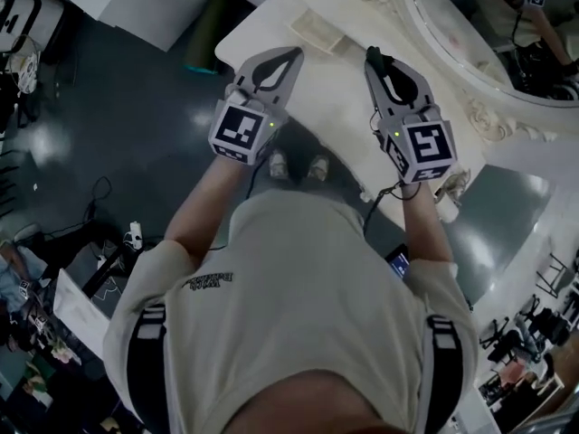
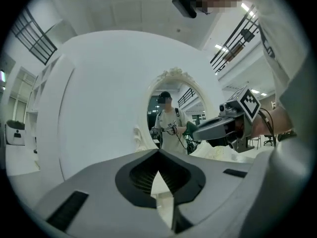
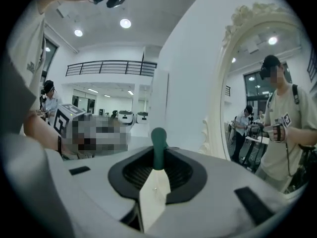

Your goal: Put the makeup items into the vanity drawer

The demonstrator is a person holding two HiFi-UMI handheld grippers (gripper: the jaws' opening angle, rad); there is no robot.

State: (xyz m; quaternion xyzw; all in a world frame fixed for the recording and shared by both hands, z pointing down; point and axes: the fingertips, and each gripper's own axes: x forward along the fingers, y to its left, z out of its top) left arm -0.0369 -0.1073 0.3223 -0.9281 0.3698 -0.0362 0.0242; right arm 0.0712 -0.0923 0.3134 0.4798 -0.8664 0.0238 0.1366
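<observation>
Close below, beige shirt and two outstretched forearms. Out over the white tabletop, near its front edge — left tongs clenched on nothing, tips together. Right tongs clamped around a dark green makeup stick, rounded end poking past the tips — toward the tabletop's right side, beside the ornate mirror frame.

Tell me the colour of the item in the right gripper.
Dark green item, clearest in right gripper view.

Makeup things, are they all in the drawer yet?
Not yet. No drawer shows, so nothing looks put away. The right gripper pinches a dark green stick over the vanity table; the left gripper is shut, empty. That stick needs stowing.
</observation>
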